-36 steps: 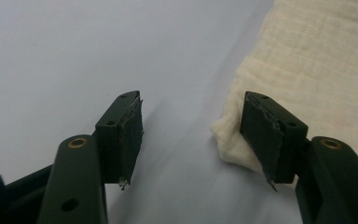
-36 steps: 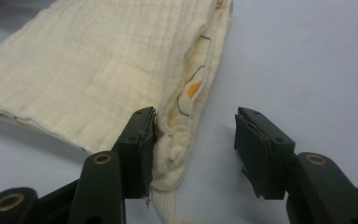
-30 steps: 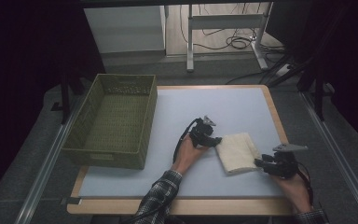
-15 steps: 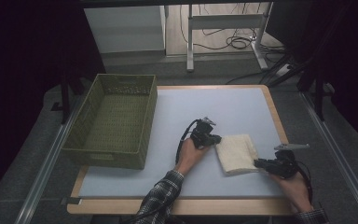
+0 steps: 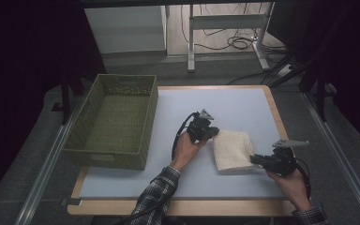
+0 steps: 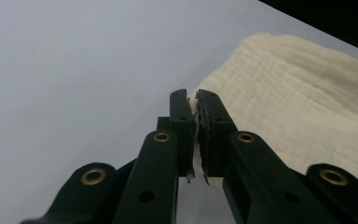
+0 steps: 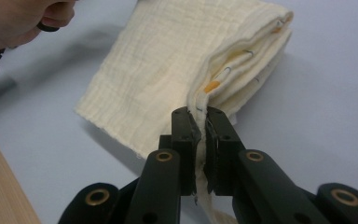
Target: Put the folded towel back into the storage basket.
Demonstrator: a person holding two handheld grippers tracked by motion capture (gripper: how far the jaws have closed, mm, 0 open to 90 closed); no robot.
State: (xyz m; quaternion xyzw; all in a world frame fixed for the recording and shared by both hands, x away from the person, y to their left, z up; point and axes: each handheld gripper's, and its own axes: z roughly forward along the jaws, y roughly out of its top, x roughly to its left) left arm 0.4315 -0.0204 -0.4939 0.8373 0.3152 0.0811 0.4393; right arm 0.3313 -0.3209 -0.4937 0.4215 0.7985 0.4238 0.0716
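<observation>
A folded cream cloth [image 5: 233,149] lies on the pale table top [image 5: 243,103], right of the middle. My left gripper [image 5: 213,132] is at its upper left corner. In the left gripper view the jaws of the left gripper [image 6: 196,95] are shut on a thin edge of the cloth [image 6: 298,102]. My right gripper [image 5: 255,159] is at the cloth's lower right side. Its jaws have just been closing, and the right gripper [image 7: 199,112] now pinches a layer of the cloth [image 7: 168,60] at the folded stack's open side.
An olive woven basket [image 5: 105,157] stands on the left part of the table. The wooden table edge [image 5: 183,206] runs along the front. The person's left hand [image 7: 23,18] shows at the top left of the right gripper view. Cables and a metal frame lie on the floor behind.
Both grippers have closed onto the cloth's edges and risen a little, lifting those edges slightly. The cloth keeps its place on the table.
</observation>
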